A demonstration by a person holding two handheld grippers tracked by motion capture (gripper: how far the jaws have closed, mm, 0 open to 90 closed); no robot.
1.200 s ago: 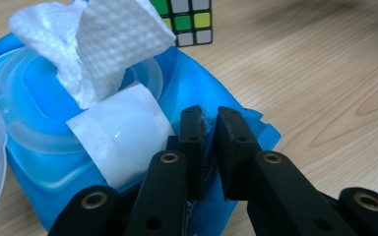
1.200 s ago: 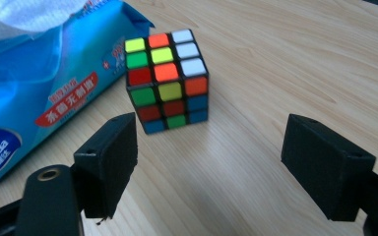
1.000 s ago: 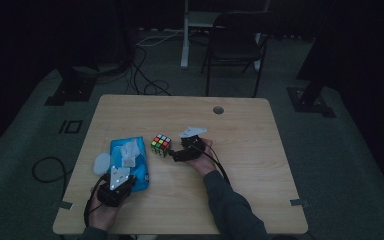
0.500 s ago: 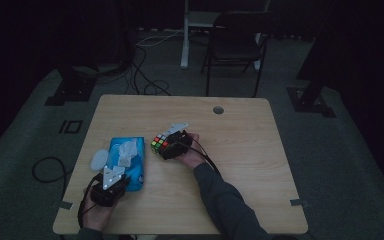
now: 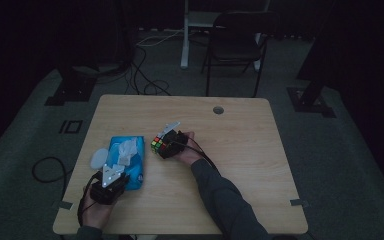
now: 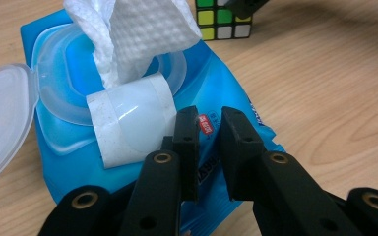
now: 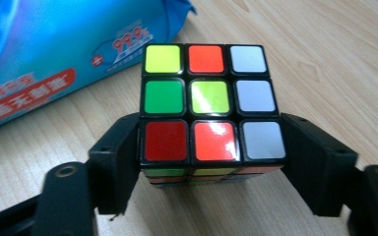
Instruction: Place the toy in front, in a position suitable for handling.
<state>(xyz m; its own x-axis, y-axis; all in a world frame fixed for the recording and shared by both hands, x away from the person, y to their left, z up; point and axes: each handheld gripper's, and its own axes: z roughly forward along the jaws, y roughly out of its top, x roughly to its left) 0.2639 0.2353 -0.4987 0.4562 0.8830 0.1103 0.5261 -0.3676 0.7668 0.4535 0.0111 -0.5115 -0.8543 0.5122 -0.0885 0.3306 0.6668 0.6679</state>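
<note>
Item 1. Scrambled puzzle cube (image 7: 210, 110), black-framed plastic with yellow, orange, white, green and red stickers. It stands flat on the light wooden table (image 5: 260, 150), near the middle, just right of the wipes pack. It also shows in the high view (image 5: 158, 144).

Item 2. Right gripper (image 7: 211, 147), black two-jaw tongs. The jaws have just been closing, with the cube between them. They now press on its left and right faces at the near row only. Grip: closed on the cube.

Item 3. Blue soft plastic pack of wet wipes (image 6: 216, 93), lying flat at the near left of the table. Its clear hinged lid (image 6: 2, 123) is flipped open to the left. A white textured wipe (image 6: 138, 34) stands up out of the opening, and a clear seal flap (image 6: 130, 120) is peeled back beside it.

Item 4. Left gripper (image 6: 209, 132), same make. It stands over the pack's near end with the jaws drawn close together, a narrow gap showing the label between them. Whether they pinch the film cannot be told.

Risks, as judged:
- The hold catches only the cube's near edge, so a lift could let it pivot or slip out.
- A squeeze on one layer could twist that layer.
- The cube sits near the pack, so a sideways sweep could knock it.
</note>
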